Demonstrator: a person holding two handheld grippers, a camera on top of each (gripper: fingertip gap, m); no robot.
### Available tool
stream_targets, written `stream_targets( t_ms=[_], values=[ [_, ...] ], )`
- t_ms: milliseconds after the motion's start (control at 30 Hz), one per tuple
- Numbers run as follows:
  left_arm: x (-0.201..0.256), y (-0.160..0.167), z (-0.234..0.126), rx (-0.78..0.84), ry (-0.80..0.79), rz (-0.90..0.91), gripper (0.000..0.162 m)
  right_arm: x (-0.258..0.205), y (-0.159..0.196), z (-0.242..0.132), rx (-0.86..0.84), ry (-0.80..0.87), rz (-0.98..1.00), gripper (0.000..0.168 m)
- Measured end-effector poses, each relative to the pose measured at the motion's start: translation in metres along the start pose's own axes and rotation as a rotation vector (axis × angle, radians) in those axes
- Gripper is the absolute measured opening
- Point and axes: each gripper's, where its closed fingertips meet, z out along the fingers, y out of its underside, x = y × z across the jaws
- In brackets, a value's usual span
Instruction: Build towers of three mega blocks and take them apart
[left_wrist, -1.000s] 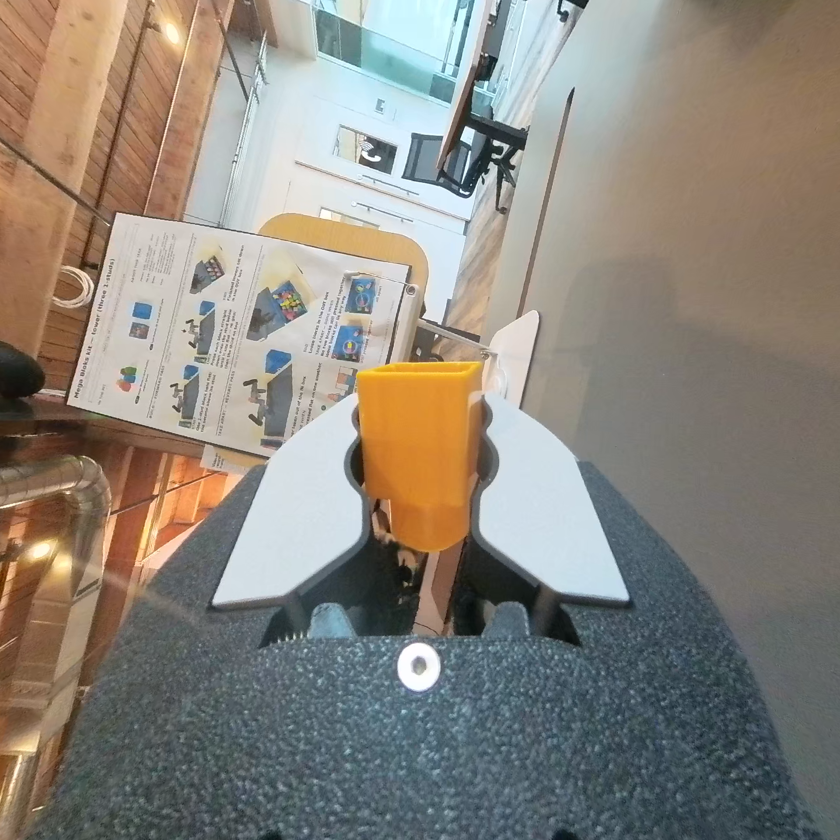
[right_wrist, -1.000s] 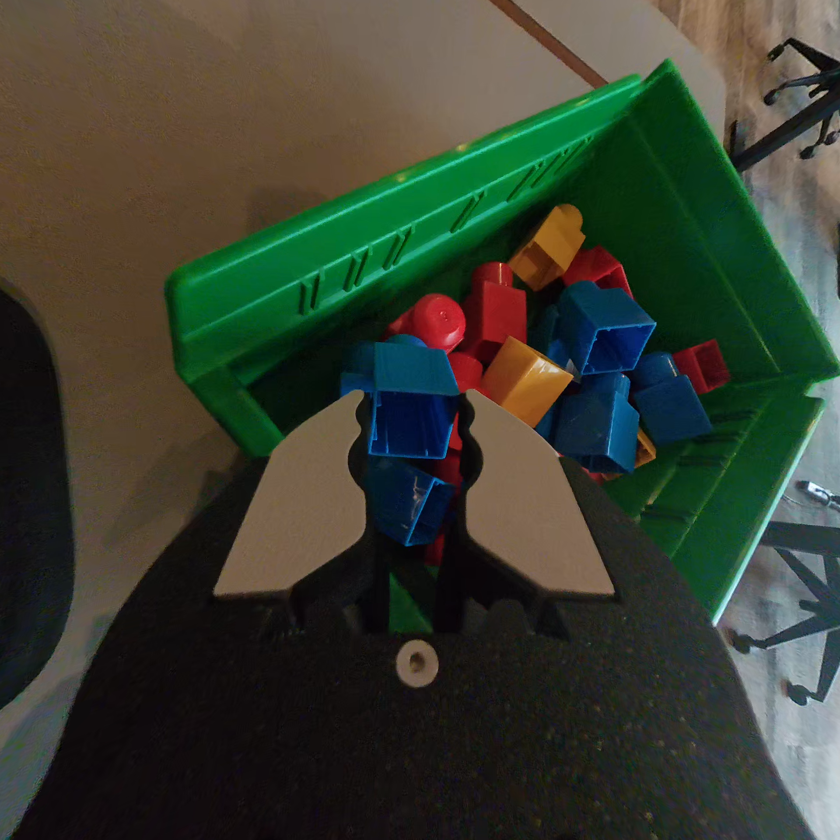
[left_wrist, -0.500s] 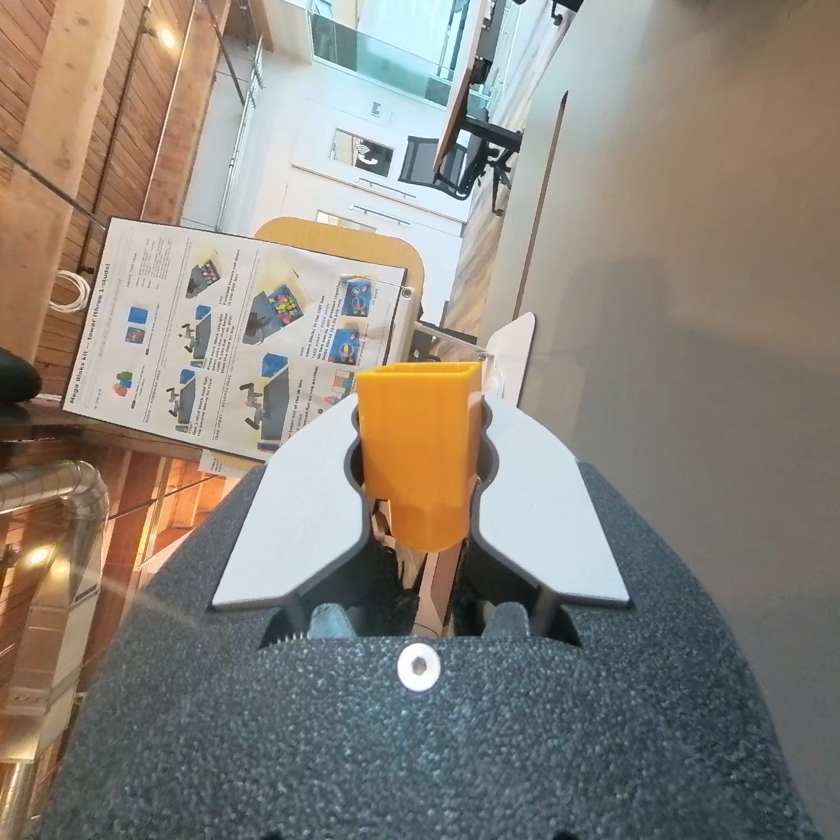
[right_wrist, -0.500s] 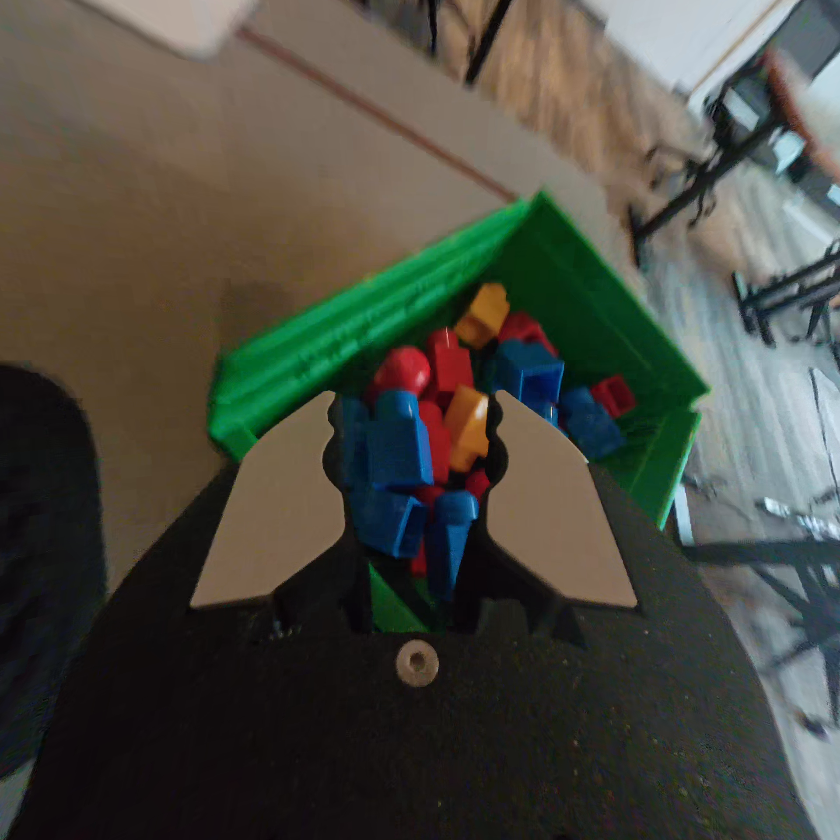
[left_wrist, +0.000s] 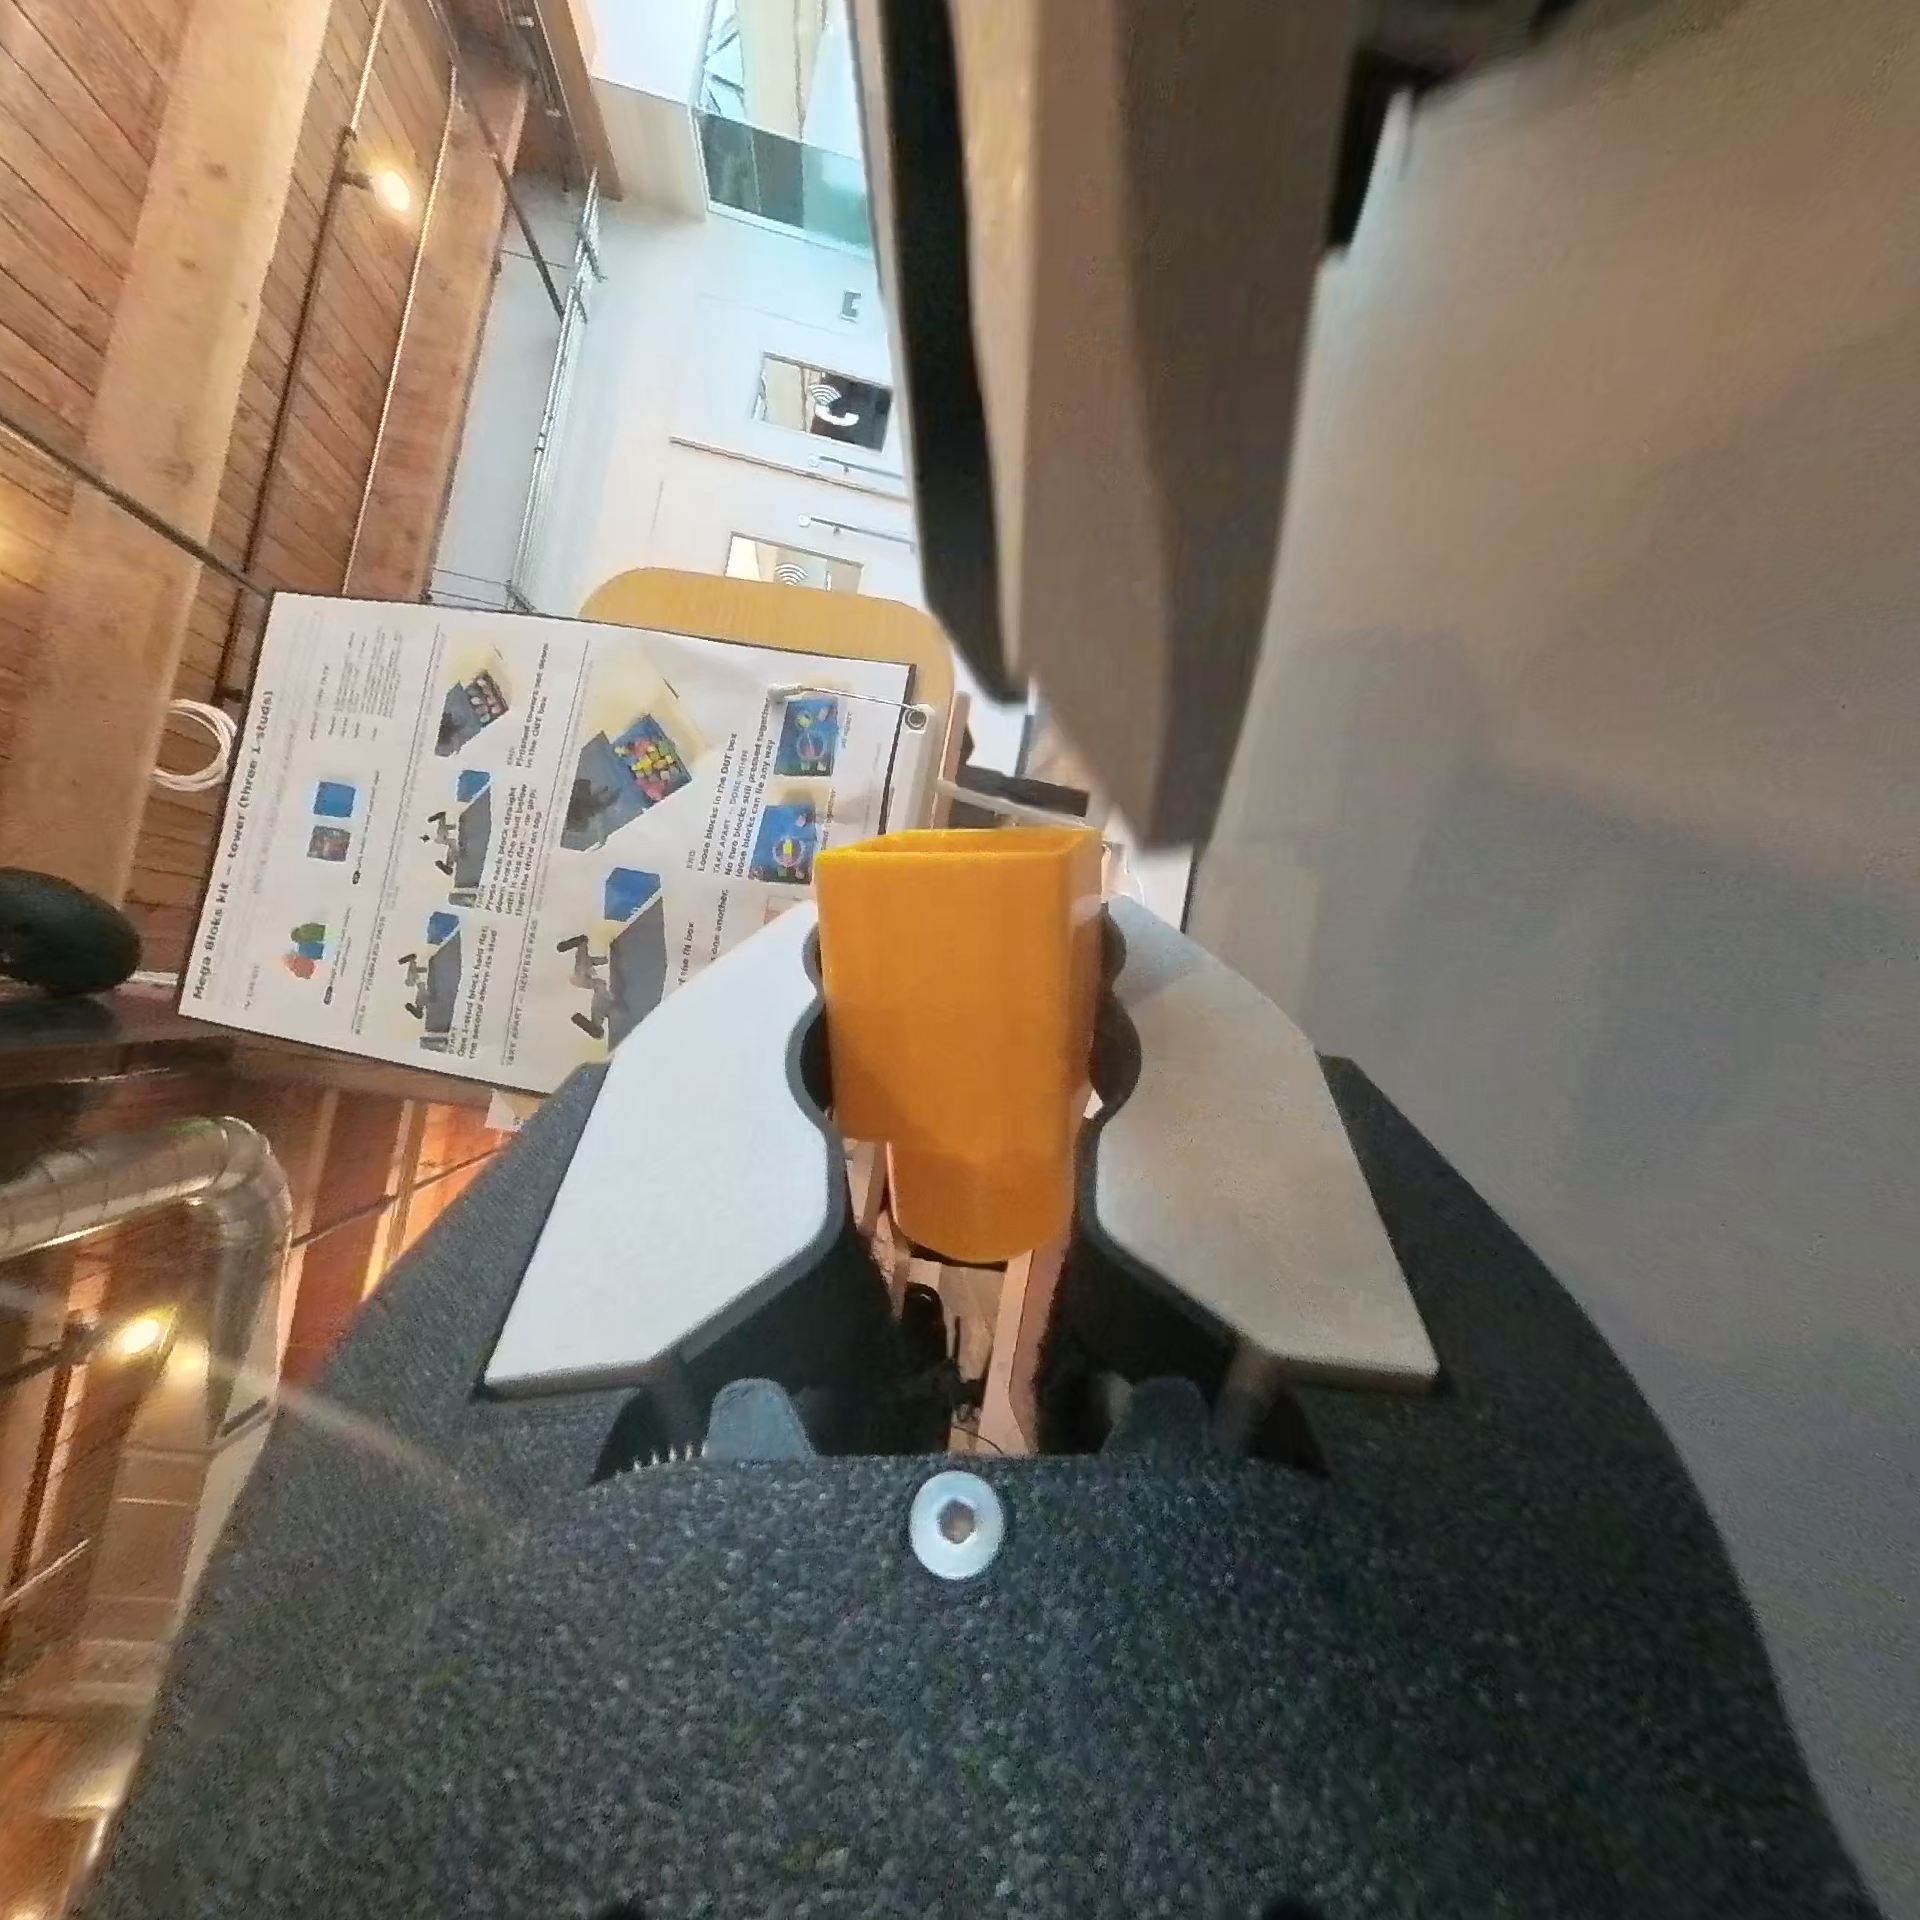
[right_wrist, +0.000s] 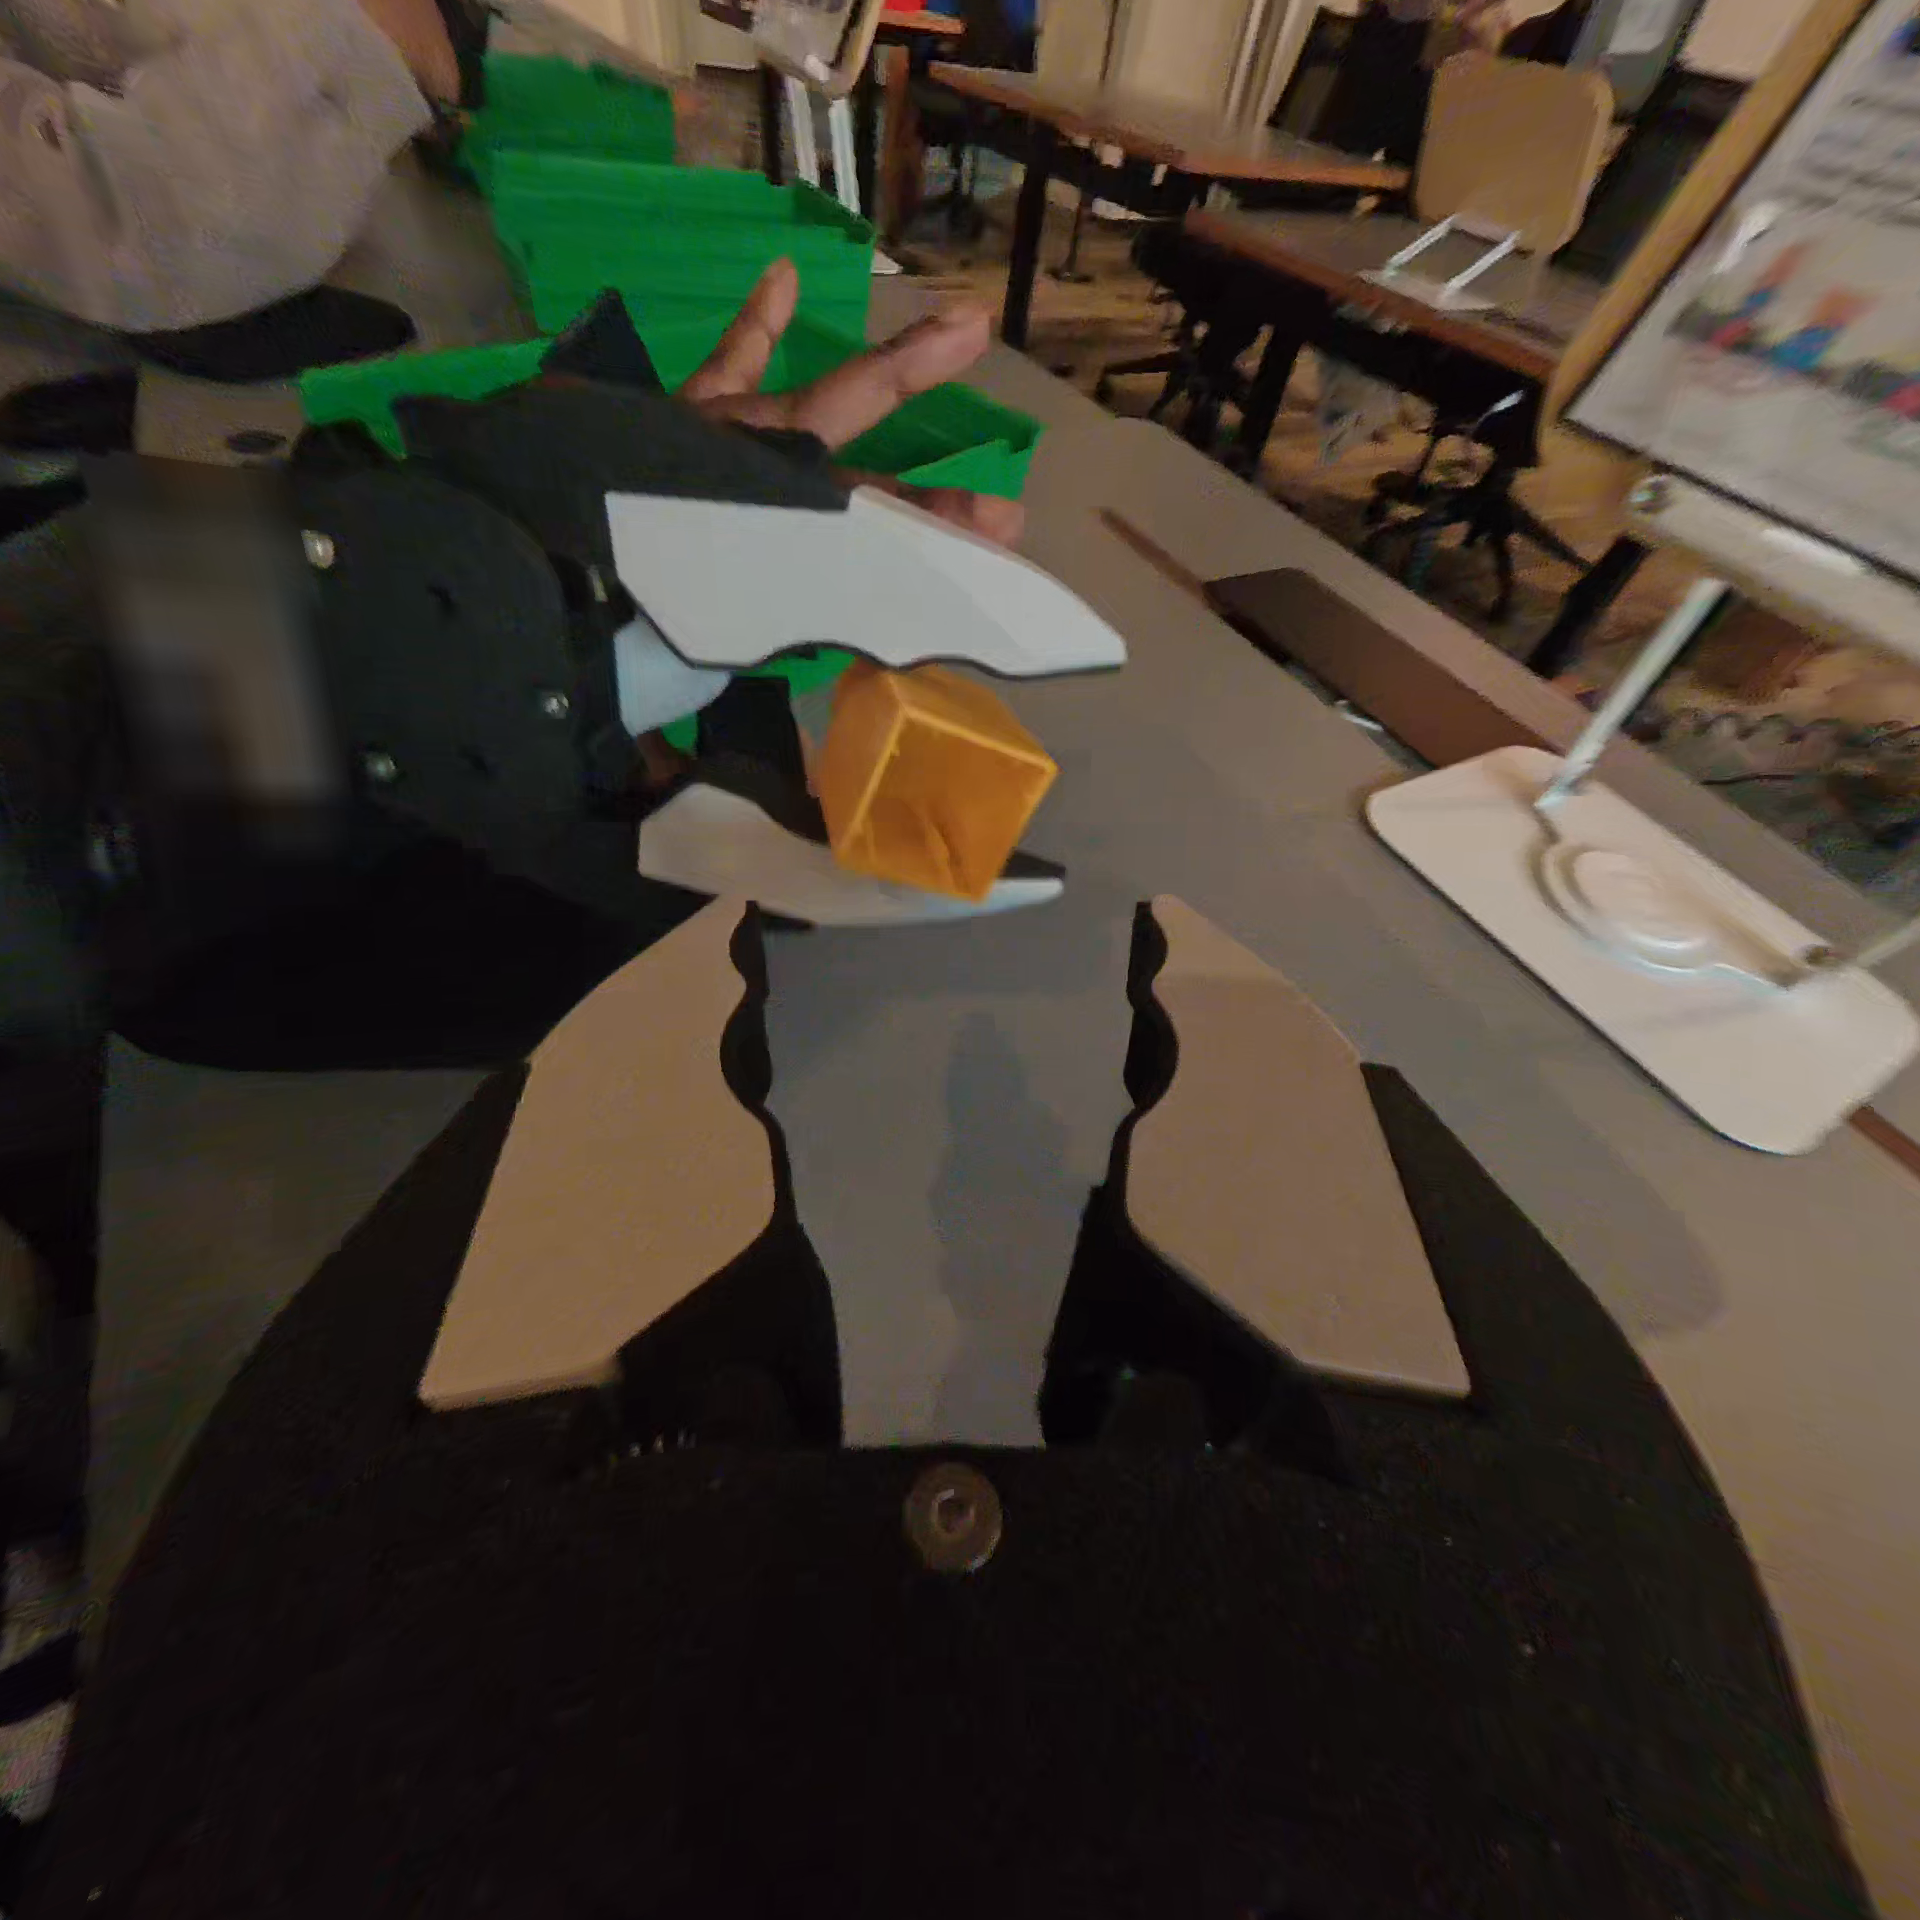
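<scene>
My left gripper is shut on an orange mega block, with the block's hollow end pointing forward. In the right wrist view the left gripper lies on its side above the grey table, with the orange block between its white fingers. My right gripper is open and empty. It is just in front of the orange block and points at it. A blurred part of the right gripper fills the top of the left wrist view.
Green bins stand at the back left behind a person's hand. A white stand base at the right holds an instruction sheet, which also shows in the left wrist view. Other tables and chairs stand beyond. Across from one pair of fingers to the other is roughly 5 cm.
My right gripper has left the green bin of blocks, opened wider with nothing in it, and swung round to face the left gripper. The left gripper has kept hold of the orange block.
</scene>
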Motion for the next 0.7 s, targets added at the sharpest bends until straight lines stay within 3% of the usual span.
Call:
stream_targets(
  t_ms=[200, 267, 433, 700],
  values=[
    [0.004, -0.003, 0.000, 0.006, 0.008, 0.020, 0.045, -0.004, -0.010, 0.026, 0.038, -0.130, 0.162, 0.057],
    [0.005, -0.004, 0.000, 0.008, 0.009, 0.023, 0.045, -0.006, -0.010, 0.028, 0.045, -0.154, 0.165, 0.042],
    [0.008, -0.009, -0.001, 0.040, 0.032, -0.040, 0.046, -0.007, -0.009, 0.023, 0.073, -0.159, 0.157, 0.039],
    [0.005, -0.017, -0.003, 0.144, 0.117, -0.412, 0.085, 0.019, -0.011, -0.016, 0.104, 0.018, 0.090, 0.039]
  ],
)
